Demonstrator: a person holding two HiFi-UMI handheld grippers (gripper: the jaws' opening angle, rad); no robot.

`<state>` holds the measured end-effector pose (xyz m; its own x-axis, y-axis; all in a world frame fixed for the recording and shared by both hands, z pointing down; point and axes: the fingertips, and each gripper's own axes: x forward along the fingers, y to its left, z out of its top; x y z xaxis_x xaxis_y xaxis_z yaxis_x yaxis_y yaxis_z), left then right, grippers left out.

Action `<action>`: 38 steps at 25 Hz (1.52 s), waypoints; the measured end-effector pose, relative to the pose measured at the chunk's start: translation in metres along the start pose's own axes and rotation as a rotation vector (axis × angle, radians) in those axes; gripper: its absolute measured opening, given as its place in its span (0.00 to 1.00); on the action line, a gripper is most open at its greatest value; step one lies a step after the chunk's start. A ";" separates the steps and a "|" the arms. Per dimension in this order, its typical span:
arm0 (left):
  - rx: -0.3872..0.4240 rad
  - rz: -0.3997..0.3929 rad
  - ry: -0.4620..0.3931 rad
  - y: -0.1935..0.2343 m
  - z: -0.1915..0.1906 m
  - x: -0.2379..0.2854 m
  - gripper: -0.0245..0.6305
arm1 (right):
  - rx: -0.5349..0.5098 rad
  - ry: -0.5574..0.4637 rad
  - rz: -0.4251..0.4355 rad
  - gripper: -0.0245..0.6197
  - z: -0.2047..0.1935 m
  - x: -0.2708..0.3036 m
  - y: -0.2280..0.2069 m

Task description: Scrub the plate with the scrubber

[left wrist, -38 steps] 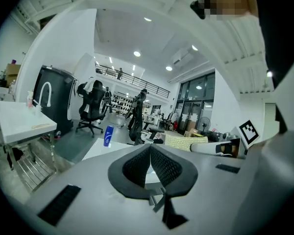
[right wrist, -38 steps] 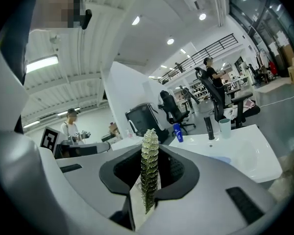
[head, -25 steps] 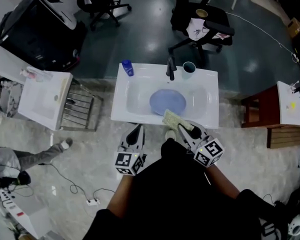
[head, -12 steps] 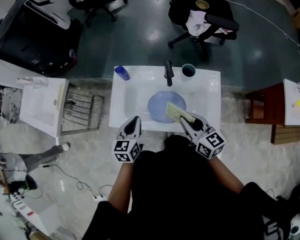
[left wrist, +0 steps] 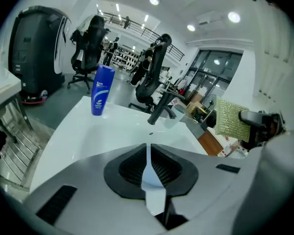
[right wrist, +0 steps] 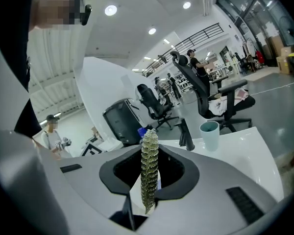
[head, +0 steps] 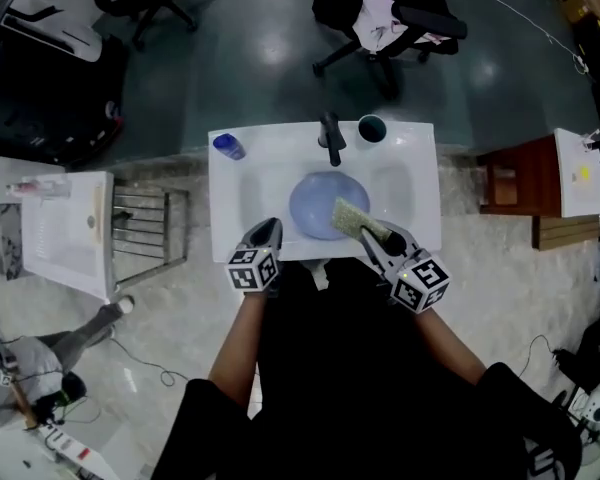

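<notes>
Both grippers have advanced to the sink [head: 228, 188]. Right gripper [head: 370, 234], clamped on the scrubber [head: 347, 217], reaches the plate's [head: 313, 203] near-right rim in the basin. Left gripper [head: 269, 226], closed and empty, sits at the plate's near-left, just short.

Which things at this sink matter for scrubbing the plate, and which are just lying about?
For the job: round blue plate, yellow-green mesh scrubber held in right claw, white sink basin.
Lying about: blue plastic bottle, teal cup, black office chair.
</notes>
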<state>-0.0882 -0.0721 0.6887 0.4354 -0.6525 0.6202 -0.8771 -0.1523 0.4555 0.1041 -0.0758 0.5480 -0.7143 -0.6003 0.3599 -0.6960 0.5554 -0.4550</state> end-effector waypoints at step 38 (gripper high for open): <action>-0.428 -0.093 0.643 0.057 -0.116 0.161 0.13 | 0.166 0.008 -0.172 0.13 -0.021 0.020 -0.052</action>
<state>-0.0446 -0.1002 0.8885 0.6502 -0.0723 0.7563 -0.7334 0.2002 0.6497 0.1248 -0.1046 0.5963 -0.5874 -0.6729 0.4496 -0.7863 0.3430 -0.5139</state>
